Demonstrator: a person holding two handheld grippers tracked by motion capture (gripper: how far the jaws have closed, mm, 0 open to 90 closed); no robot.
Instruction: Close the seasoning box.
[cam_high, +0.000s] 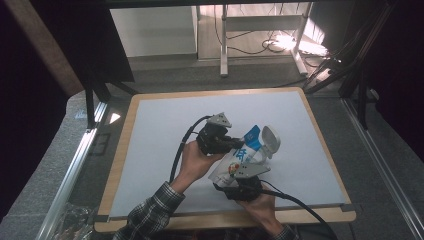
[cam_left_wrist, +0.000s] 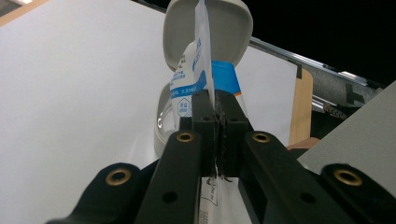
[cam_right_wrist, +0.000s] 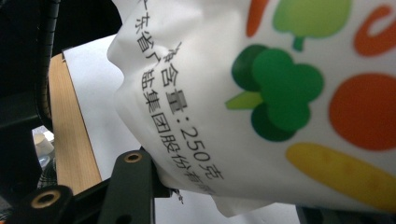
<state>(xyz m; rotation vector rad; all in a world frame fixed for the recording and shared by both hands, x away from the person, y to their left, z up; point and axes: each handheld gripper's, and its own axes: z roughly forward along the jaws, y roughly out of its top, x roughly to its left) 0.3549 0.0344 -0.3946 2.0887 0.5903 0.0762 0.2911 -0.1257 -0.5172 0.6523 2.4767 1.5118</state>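
Observation:
A white pouch (cam_high: 239, 161) with a blue top band and printed vegetables is held up over the middle of the table. My left gripper (cam_high: 234, 145) comes in from the left and is shut on the pouch's thin upper edge (cam_left_wrist: 201, 65); its jaws (cam_left_wrist: 215, 109) meet on that seam. My right gripper (cam_high: 243, 176) holds the pouch's lower, fuller part from the near side. In the right gripper view the pouch (cam_right_wrist: 280, 93) bulges between the jaws of the right gripper (cam_right_wrist: 224, 191). Just behind the pouch is a white oval box (cam_high: 270, 140) with its lid (cam_left_wrist: 233, 28) standing open.
The work surface is a white mat (cam_high: 160, 150) on a wooden board (cam_high: 119, 165). Metal rails (cam_high: 75, 165) run along both sides of the table. White desk legs (cam_high: 224, 45) and cables lie on the floor beyond the far edge. Each gripper trails a black cable (cam_high: 176, 157).

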